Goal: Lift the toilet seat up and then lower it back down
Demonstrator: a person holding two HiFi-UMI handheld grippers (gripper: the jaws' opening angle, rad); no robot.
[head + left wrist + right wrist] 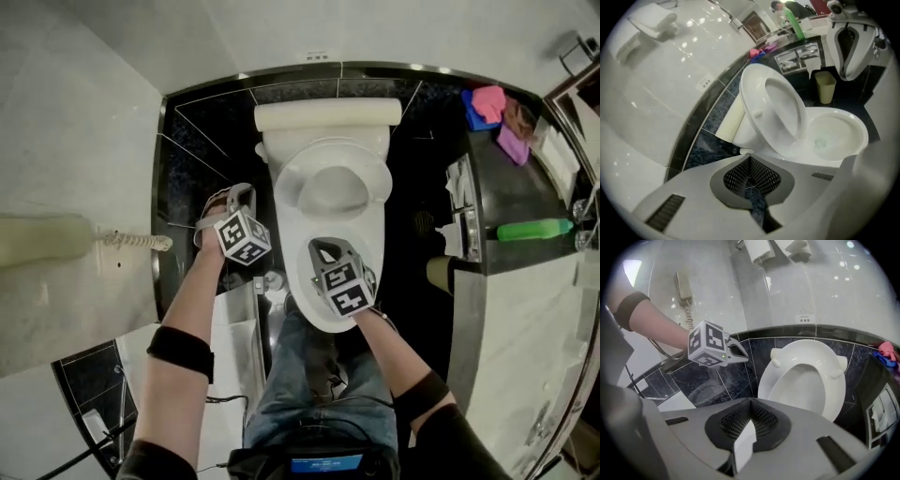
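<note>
Showing the raised stage, with lowering judged to come next

Head view: the toilet seat point(291, 183) stands up against the tank point(328, 114), clear of the bowl point(375, 234). The left gripper point(240, 195) hangs beside the toilet's left flank and the right gripper point(323, 248) over the bowl's front.

Left gripper view: the left gripper's fingers point(740, 171) are pressed together on nothing, and the seat point(750, 101) lies ahead and to the right.

Right gripper view: the right gripper's fingers point(761, 420) are likewise together and empty. The seat point(780, 373) lies ahead and slightly right, underside facing them, long axis near upright. The right gripper seems the nearer, and it would have to reach forward to the seat's top edge
</note>
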